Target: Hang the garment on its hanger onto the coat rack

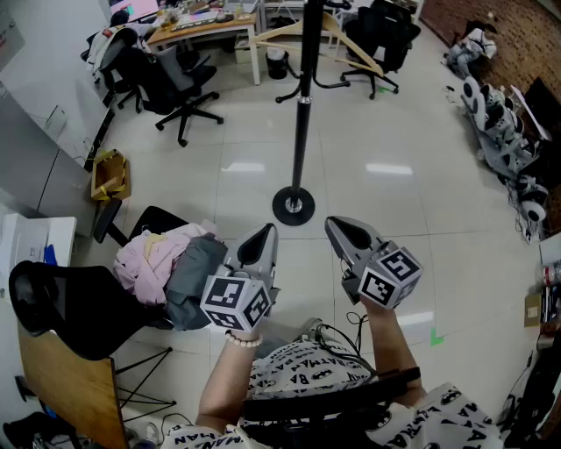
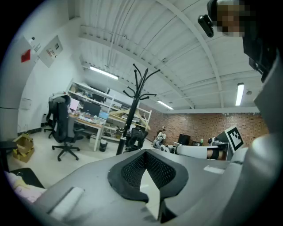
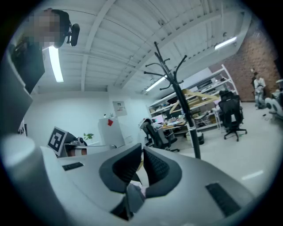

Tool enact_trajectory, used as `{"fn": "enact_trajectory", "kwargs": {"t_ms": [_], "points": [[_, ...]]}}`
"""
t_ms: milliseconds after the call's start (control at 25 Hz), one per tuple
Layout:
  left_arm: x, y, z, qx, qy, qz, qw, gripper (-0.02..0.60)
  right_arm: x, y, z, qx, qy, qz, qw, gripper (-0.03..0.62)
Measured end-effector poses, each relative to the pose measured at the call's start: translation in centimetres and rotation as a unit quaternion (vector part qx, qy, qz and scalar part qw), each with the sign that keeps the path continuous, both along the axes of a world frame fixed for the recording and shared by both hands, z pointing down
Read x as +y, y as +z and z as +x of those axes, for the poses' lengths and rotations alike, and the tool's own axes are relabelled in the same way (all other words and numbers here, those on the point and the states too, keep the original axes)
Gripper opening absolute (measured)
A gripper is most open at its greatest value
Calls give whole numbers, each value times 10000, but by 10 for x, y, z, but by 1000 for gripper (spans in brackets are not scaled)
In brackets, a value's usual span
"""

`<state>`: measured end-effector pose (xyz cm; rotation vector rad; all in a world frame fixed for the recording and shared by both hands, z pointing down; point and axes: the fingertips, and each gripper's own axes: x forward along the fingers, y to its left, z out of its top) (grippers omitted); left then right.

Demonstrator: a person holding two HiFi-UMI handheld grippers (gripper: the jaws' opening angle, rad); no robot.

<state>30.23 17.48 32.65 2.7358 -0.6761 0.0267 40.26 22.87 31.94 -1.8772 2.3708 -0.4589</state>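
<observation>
The black coat rack [image 1: 301, 131] stands on its round base on the tiled floor ahead; it also shows in the left gripper view [image 2: 131, 112] and the right gripper view [image 3: 177, 99]. A wooden hanger shape [image 1: 337, 35] shows near its top. A heap of pink and grey garments [image 1: 171, 263] lies on a black chair at my left. My left gripper [image 1: 266, 232] [image 2: 144, 152] is shut and holds nothing. My right gripper [image 1: 336, 226] [image 3: 142, 148] is shut and empty too. Both are held side by side in the air, pointing toward the rack.
Black office chairs [image 1: 180, 83] and a cluttered desk [image 1: 206, 26] stand at the back left. A cardboard box [image 1: 110, 175] sits by the left wall. Several white machines [image 1: 504, 131] lie along the right side. A black mesh chair [image 1: 61, 302] is close at lower left.
</observation>
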Motion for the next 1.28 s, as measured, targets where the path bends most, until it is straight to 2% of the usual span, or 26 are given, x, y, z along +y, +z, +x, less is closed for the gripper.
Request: {"fn": "enact_trajectory", "kwargs": {"t_ms": [200,320,520,600,800,840,960,1000,1160,1280], "points": [[-21,23,-37,-84,-314,-146,9994,2,-40,11,-33,219,-487,-41,9986,29],[-48,39,-86,-130,-873,-324,9956,2,-89,18,-77,387,-1105,-47,9931,29],[-91,71,-163,-177,-1654,-625,9841,2,-163,45,-156,501,-2061,-279,9769,52],[-108,87,-193,-205,-1909,-737,9786,2,-192,65,-189,529,-2441,-478,9671,153],[-154,133,-267,-222,-2399,-1068,9646,2,-267,127,-269,910,-3213,-1023,9370,159],[-164,145,-280,-234,-2469,-1170,9617,2,-281,141,-284,1009,-3341,-1142,9302,189],[-193,178,-319,-312,-2653,-1381,9537,2,-323,184,-323,1243,-3608,-1491,9122,191],[-203,188,-330,-337,-2698,-1422,9518,2,-336,200,-335,1286,-3670,-1616,9070,218],[-243,229,-363,-432,-2792,-1616,9455,2,-379,269,-374,1557,-3863,-2112,8843,219],[-267,262,-374,-446,-2776,-1790,9428,2,-400,333,-393,1951,-4017,-2488,8595,221]]}}
